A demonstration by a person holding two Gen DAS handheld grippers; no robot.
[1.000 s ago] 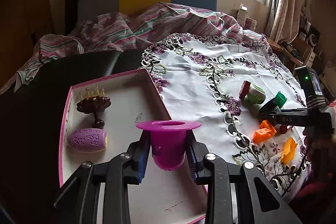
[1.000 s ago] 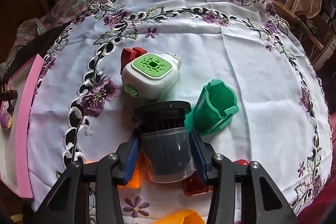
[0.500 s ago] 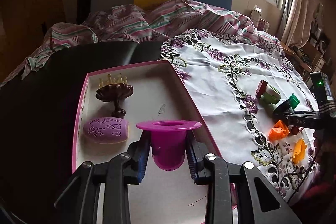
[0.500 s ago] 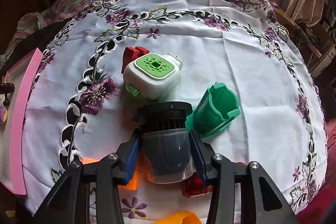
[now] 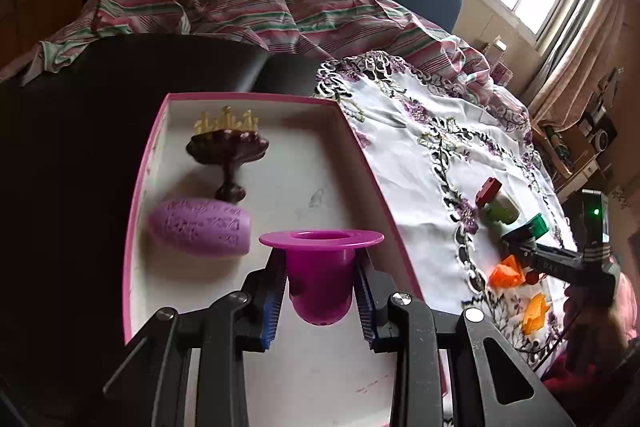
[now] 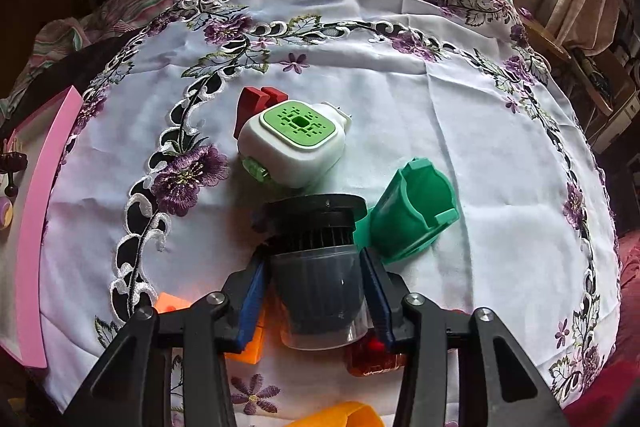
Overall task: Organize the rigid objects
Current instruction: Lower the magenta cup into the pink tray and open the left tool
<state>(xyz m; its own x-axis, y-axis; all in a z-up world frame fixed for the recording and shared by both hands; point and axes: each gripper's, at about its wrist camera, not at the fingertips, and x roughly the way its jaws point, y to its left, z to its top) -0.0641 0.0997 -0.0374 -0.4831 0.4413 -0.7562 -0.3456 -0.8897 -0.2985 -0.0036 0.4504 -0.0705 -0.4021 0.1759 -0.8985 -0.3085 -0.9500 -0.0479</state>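
Two grippers each hold one thing at this moment. The left gripper point(image 5: 320, 301) is clamped on the body of a magenta cup point(image 5: 321, 269), which stands upright with its wide rim above the fingers. Compared with a second ago, this cup is now over the open floor of the pink tray point(image 5: 138, 187), while before it hung near the tray's right wall. In the tray lie a purple egg point(image 5: 200, 227) and a brown stand point(image 5: 228, 155), both to the left of the cup and apart from it. I judge that the cup is close to being set down, and the free floor below it looks enough.

The right gripper point(image 6: 318, 291) is clamped on a dark jar point(image 6: 318, 267) with a black lid, and it has hardly moved. Just beyond it on the cloth point(image 6: 440, 107) are a green holder point(image 6: 412, 211), a white and green box point(image 6: 294, 143) and a red block point(image 6: 256, 99). An orange piece point(image 6: 248, 343) lies under the fingers. These still wait for the tray.
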